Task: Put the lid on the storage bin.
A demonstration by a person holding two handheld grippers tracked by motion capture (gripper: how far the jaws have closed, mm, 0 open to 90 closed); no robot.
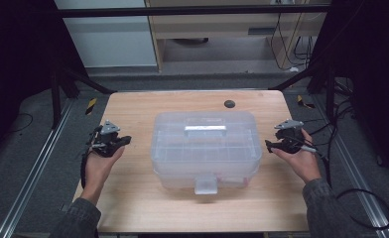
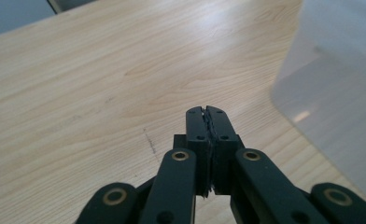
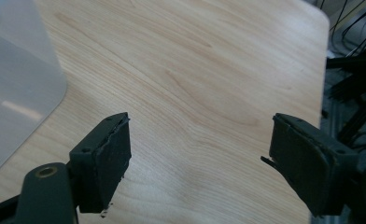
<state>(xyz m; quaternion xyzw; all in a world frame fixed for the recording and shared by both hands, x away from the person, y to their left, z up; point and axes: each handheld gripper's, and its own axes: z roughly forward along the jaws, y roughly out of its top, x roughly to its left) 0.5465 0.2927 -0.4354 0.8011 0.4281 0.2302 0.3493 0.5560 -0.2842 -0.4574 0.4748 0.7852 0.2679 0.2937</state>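
We held our left gripper (image 1: 114,140) and right gripper (image 1: 283,142) on either side of the translucent plastic organizer box (image 1: 205,148), which sat in the middle of the wooden table (image 1: 133,198) with its lid down, its handle (image 1: 205,130) lying flat on top and its front latch (image 1: 205,185) facing us. The left jaws were pressed together on nothing, while the right jaws stood wide apart and empty over bare wood. Neither gripper touched the box, so as we judged it the work had not really begun: reaching in, undoing the latch and lifting the lid all remained.
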